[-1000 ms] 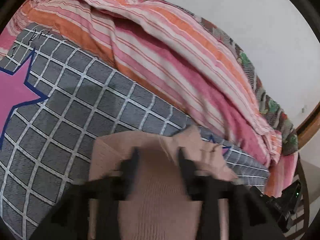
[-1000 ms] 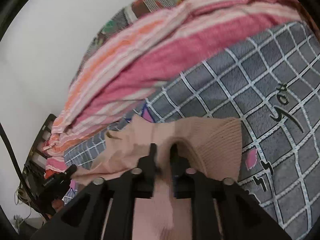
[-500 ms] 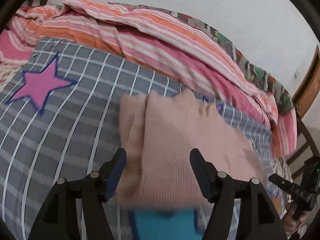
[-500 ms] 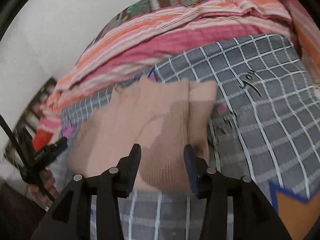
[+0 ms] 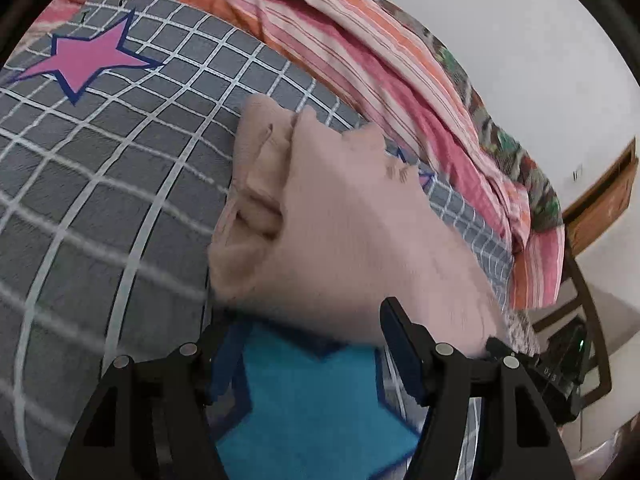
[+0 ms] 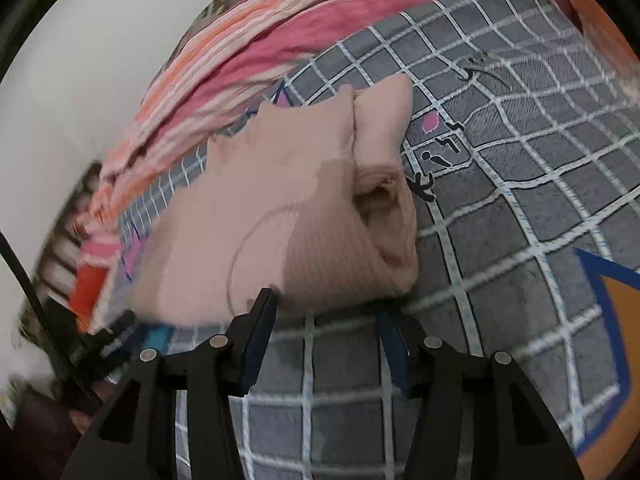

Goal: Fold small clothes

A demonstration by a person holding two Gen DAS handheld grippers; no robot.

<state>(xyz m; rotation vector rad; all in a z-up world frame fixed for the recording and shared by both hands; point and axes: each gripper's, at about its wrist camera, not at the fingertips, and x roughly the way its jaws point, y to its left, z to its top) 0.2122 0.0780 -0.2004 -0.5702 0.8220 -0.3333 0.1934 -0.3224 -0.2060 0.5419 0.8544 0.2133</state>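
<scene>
A beige-pink ribbed knit garment (image 5: 340,220) lies folded on the grey checked bedsheet (image 5: 120,184). A bunched sleeve shows along its left edge. In the right wrist view the same garment (image 6: 288,208) has a rolled fold on its right side. My left gripper (image 5: 306,324) is open just short of the garment's near edge, over a blue star print (image 5: 312,400), with nothing between its fingers. My right gripper (image 6: 326,312) is at the near edge too. Its jaws are opening and the pads press on nothing.
A pink and orange striped quilt (image 5: 360,52) is heaped along the far side of the sheet, against a white wall. A wooden bed frame (image 5: 600,200) stands at the right. The sheet (image 6: 520,208) carries a pink star (image 5: 84,60) and an orange shape (image 6: 624,308).
Both grippers let go of the garment and drew back to its near edge. The right one went from shut on a fold to open. The garment now lies flat and folded.
</scene>
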